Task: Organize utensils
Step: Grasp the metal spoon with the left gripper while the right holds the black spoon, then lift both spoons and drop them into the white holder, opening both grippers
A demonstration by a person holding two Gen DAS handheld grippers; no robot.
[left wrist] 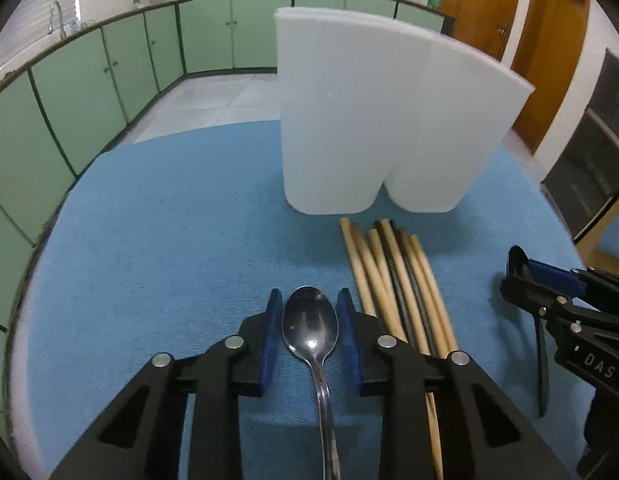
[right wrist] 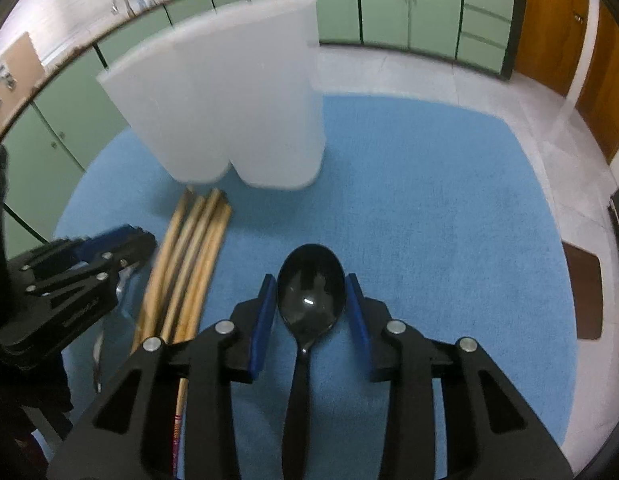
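A white two-compartment utensil holder (left wrist: 373, 120) stands upright on the blue table mat (left wrist: 169, 220); it also shows in the right wrist view (right wrist: 229, 108). My left gripper (left wrist: 309, 312) is open, its blue pads on either side of a metal spoon (left wrist: 311, 328) lying on the mat. My right gripper (right wrist: 311, 300) is open around a black spoon (right wrist: 311, 292) lying on the mat. A bundle of wooden and black chopsticks (left wrist: 397, 280) lies between the two grippers, in front of the holder; it also shows in the right wrist view (right wrist: 189, 256).
The blue mat (right wrist: 449, 220) covers a round table. Green kitchen cabinets (left wrist: 109, 72) line the far wall, wooden doors (left wrist: 549, 48) stand at the right. The right gripper's body (left wrist: 569, 312) shows at the left view's right edge; the left gripper's body (right wrist: 69, 280) shows in the right view.
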